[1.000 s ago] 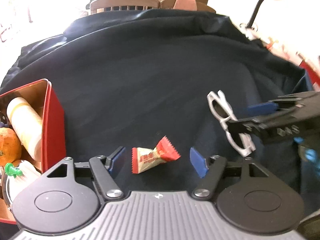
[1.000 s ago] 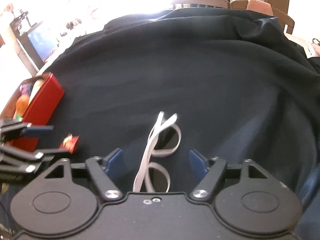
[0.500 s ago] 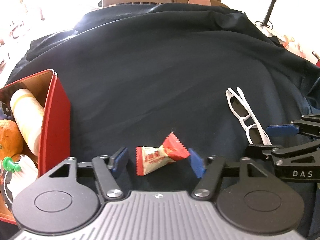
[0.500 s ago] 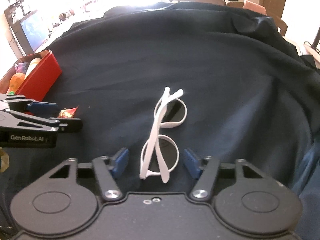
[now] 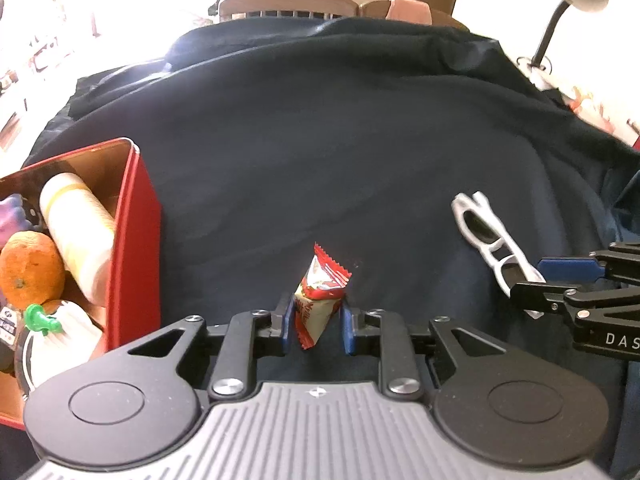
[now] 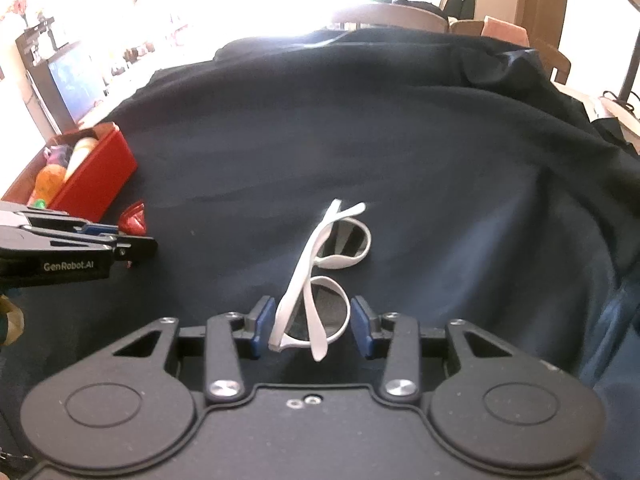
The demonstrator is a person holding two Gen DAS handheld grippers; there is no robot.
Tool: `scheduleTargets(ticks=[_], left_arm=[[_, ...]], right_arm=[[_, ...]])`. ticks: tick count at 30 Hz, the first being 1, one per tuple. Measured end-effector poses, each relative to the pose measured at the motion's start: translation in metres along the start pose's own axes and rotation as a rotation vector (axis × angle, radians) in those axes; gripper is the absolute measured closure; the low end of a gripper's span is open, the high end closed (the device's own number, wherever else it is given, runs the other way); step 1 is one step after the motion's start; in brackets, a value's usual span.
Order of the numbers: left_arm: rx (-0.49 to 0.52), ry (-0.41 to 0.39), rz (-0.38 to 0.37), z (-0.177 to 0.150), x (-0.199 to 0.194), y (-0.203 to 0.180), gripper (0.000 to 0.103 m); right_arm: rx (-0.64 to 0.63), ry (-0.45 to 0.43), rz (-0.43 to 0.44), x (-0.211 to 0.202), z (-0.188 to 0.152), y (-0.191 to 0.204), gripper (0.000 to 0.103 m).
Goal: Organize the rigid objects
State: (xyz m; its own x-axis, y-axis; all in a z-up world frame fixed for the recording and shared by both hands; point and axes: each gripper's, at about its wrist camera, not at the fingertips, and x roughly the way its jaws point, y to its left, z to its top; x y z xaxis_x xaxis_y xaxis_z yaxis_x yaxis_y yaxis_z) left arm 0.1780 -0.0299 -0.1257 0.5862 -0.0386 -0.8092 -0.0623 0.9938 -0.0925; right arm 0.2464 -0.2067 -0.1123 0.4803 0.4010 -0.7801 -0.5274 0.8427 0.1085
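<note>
Left tool (image 5: 314, 322) jaws, spread a second earlier, were closing onto candy wrapper (image 5: 320, 292); right tool (image 6: 310, 326) closing around white sunglasses (image 6: 324, 276). Both grasps nearly set.

Counts, both wrist views:
Grippers — two: left gripper (image 5: 314, 322), right gripper (image 6: 311, 327).
Wrapped candy (image 5: 320, 292) — one, lower centre.
White sunglasses (image 6: 320, 276) — one pair.
Red box (image 5: 136, 240) — one, left edge.
Inside: one orange (image 5: 30, 270), one white bottle (image 5: 78, 232), one green pushpin (image 5: 38, 316).

Red-white candy (image 5: 320, 300), white glasses (image 6: 320, 276), red box (image 5: 136, 240), navy cloth (image 5: 340, 140)
</note>
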Motion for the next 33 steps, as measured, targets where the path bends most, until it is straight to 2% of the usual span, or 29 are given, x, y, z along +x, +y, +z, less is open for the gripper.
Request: scheduleTargets(ticks=[1,5,13,22,33], left_arm=[[-0.007,-0.004,-0.005,0.001,-0.004,0.001,0.08],[-0.033,-0.006,-0.016,0.003,-0.014,0.008,0.08],[-0.069,-0.052,-0.036,0.01,-0.044,0.026,0.08],[-0.083,-0.122,-0.049,0.017,-0.08,0.049,0.08],[-0.145,-0.16,0.01,0.015,-0.111,0.105,0.08]], right_arm=[[0.001,-0.001,0.007,-0.003,0.001,0.0,0.092],[0.01,-0.003,0.023,-0.008,0.001,0.001,0.1],[0.017,-0.061,0.03,-0.028,0.006,0.008,0.101],[0.002,-0.168,0.054,-0.056,0.03,0.03,0.101],[-0.057,-0.246,0.142,-0.064,0.068,0.085,0.101]])
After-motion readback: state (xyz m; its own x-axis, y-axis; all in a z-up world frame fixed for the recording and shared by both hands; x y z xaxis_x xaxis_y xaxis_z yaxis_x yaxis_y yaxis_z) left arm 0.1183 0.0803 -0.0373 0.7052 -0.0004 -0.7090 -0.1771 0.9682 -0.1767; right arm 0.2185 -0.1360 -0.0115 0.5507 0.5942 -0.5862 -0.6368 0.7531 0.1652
